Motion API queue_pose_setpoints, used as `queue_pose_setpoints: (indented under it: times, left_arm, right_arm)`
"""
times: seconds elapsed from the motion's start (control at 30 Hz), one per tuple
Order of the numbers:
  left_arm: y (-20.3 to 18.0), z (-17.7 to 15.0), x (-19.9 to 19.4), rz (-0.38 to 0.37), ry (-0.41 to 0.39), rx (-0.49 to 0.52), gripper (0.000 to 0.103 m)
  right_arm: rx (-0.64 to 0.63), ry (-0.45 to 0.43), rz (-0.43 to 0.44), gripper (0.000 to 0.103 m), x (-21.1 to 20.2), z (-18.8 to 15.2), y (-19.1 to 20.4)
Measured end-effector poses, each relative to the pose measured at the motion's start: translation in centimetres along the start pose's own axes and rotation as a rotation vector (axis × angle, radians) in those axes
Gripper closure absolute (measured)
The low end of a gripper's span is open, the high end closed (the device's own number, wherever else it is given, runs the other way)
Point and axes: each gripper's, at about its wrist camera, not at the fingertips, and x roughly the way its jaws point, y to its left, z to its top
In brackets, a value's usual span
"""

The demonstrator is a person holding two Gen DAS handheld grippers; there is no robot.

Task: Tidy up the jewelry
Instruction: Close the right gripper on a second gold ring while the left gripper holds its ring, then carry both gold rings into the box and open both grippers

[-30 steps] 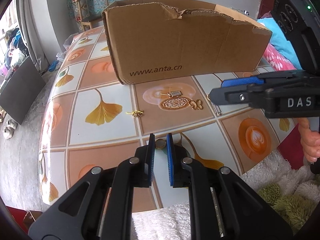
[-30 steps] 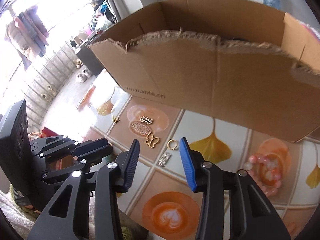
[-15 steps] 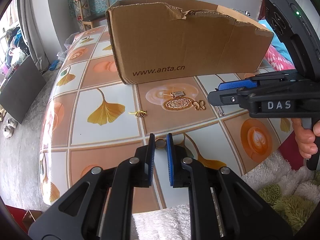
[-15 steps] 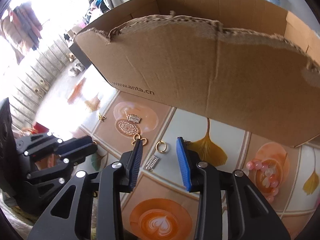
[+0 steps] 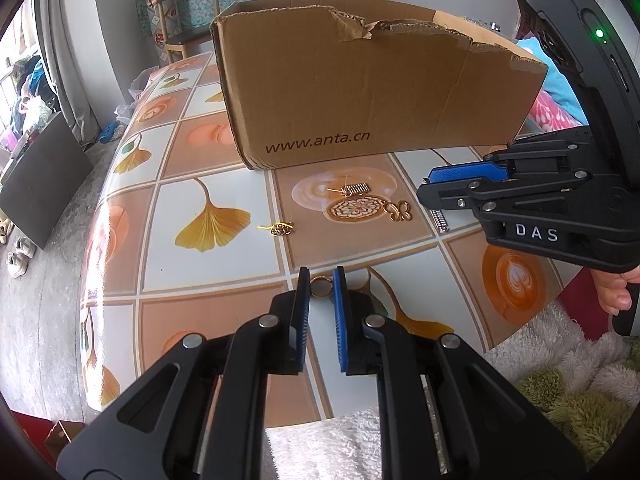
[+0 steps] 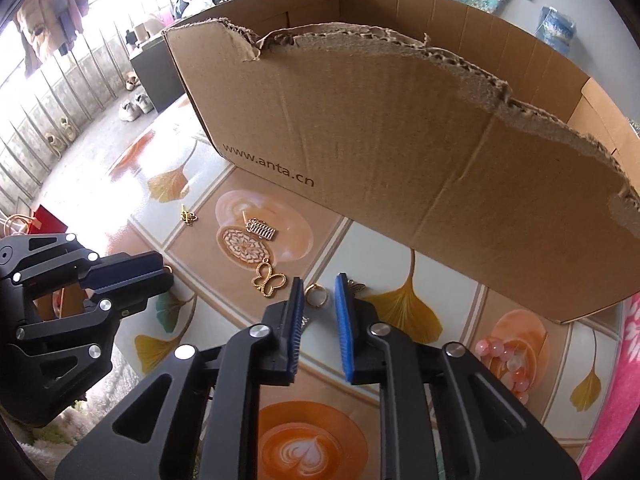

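Observation:
Small gold jewelry lies on the patterned table in front of a torn cardboard box (image 5: 376, 92), also in the right wrist view (image 6: 400, 152). A gold ring (image 5: 321, 286) sits between the tips of my left gripper (image 5: 321, 280), whose jaws stand narrowly apart around it. Another gold ring (image 6: 316, 294) lies between the tips of my right gripper (image 6: 318, 286), jaws narrowly apart. A butterfly charm (image 6: 269, 280), a round filigree pendant (image 6: 245, 247), a comb-shaped piece (image 6: 262, 229) and a small gold knot (image 6: 188, 217) lie beyond.
A pink bead bracelet (image 6: 506, 360) lies at the right on the table. A silver bar piece (image 5: 440, 220) lies under the right gripper body (image 5: 532, 216). A white fluffy cloth (image 5: 332, 444) covers the near table edge.
The right gripper's jaws have narrowed and moved forward and down around the ring on the table. The left gripper stayed around its ring, and the view shifted slightly.

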Motion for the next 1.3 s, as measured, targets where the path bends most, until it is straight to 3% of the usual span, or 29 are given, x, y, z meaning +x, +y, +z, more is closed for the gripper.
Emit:
queue_pose_setpoints:
  times: [0.27, 0.7, 0.97, 1.3]
  left_arm:
    - [0.0, 0.0, 0.0, 0.004, 0.000, 0.003, 0.092]
    - [-0.2, -0.1, 0.1, 0.012, -0.003, 0.005, 0.092]
    - [0.0, -0.3, 0.0, 0.005, -0.014, 0.000, 0.092]
    - [0.5, -0.4, -0.5, -0.023, -0.020, -0.030, 0.092]
  right_arm:
    - [0.030, 0.015, 0.025, 0.092, -0.2, -0.4, -0.8]
    - [-0.051, 0.001, -0.038, 0.092, 0.4, -0.3, 0.7]
    - [0.011, 0.000, 0.014, 0.092, 0.3, -0.3, 0.0]
    - [0.028, -0.026, 0.019, 0.092, -1.3, -0.3, -0.7]
